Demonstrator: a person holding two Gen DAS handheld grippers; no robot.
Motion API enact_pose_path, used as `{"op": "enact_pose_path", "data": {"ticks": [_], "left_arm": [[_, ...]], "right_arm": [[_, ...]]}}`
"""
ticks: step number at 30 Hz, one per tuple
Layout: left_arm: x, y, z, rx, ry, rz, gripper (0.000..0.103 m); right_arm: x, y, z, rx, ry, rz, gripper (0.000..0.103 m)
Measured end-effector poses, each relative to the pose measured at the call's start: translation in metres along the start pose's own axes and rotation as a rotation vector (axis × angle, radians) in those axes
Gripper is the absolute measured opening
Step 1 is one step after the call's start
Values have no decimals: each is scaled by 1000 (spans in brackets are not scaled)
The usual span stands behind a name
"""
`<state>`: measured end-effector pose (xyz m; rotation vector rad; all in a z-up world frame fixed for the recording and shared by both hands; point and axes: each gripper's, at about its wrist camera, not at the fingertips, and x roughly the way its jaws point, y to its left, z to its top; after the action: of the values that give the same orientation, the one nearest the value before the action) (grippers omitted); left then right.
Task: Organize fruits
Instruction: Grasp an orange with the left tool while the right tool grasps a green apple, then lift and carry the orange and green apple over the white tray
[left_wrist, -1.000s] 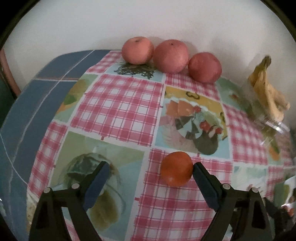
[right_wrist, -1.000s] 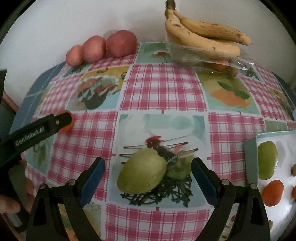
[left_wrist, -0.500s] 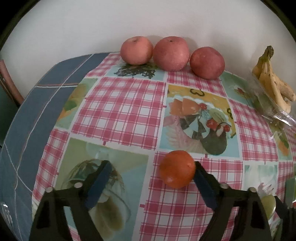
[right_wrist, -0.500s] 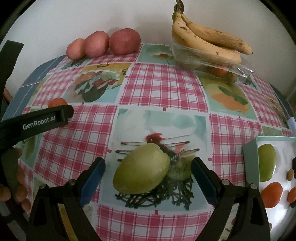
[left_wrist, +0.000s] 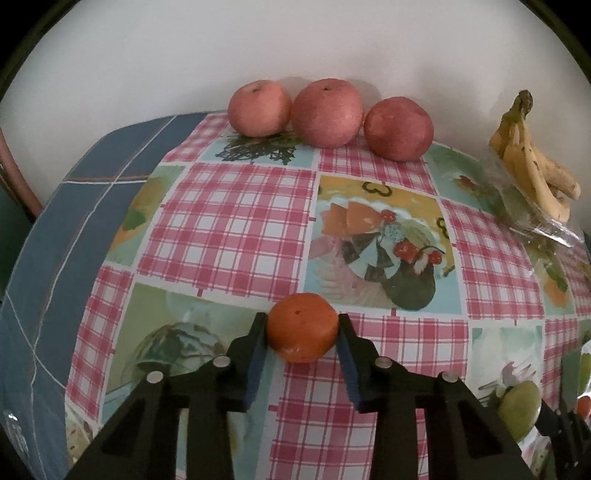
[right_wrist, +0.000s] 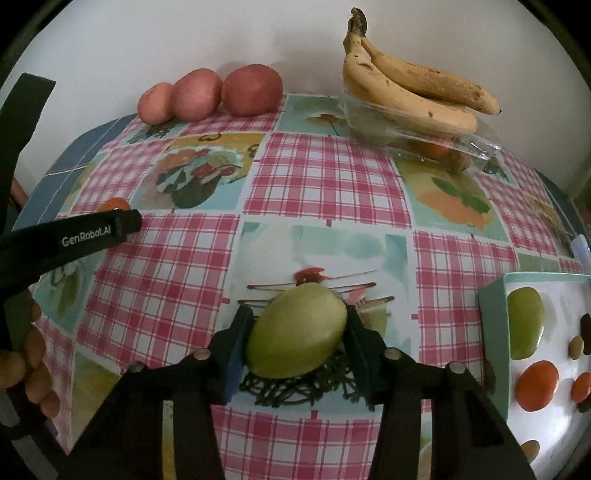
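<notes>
With the left gripper (left_wrist: 302, 334) jaws closing on the orange (left_wrist: 302, 326) and the right gripper (right_wrist: 297, 330) jaws closing on the green mango (right_wrist: 297, 328), both on the bench (right_wrist: 325, 177), squeeze gently and lift straight.

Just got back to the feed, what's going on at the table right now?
A person is working both tools at once on the checked tablecloth. The left tool is closing on a small orange fruit, its pads against both sides. The right tool is closing on a green mango, also gripped at both sides. Both fruits seem to sit on the cloth. Three red apples line the wall, and bananas rest on a clear plastic tray.
</notes>
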<state>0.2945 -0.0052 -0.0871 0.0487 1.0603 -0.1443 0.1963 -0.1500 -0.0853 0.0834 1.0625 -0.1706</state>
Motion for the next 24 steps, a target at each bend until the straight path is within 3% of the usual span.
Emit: {"op": "enact_pose_path", "data": {"ticks": [16,24], "left_arm": [[-1,3,0,-13,6,-15,37],[-9,5,-9,-45,51,-46,37]], "right_arm": [[0,-1,-1,-4,4,2,50],[-3,-3,-3,15,40,14,50]]}}
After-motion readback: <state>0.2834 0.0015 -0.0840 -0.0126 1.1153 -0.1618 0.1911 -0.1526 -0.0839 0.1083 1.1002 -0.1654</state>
